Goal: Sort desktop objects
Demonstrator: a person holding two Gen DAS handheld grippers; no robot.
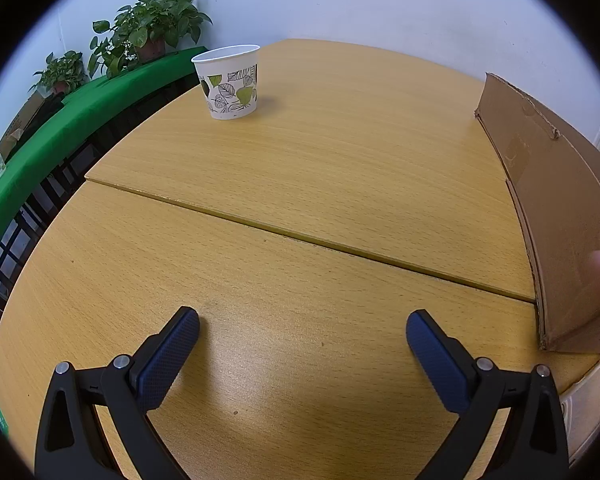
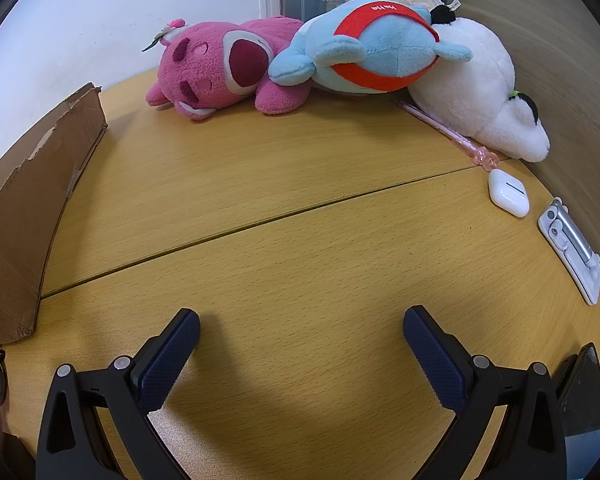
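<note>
Brown cardboard box wall (image 1: 556, 216) stands on light wooden table (image 1: 300, 184), between both grippers. Left view only: white paper cup with green leaf print (image 1: 230, 82) upright near far edge, potted plants (image 1: 148, 28) behind. Right view only: pink plush bear (image 2: 220, 68), blue-and-red plush (image 2: 364, 46), white plush (image 2: 476, 88) piled at back; pink pen (image 2: 444, 128), white earbud case (image 2: 508, 193), silver-white clip (image 2: 572, 248) along right side. Left gripper (image 1: 302, 330) and right gripper (image 2: 301, 328) low over bare tabletop, jaws spread wide, holding nothing.
</note>
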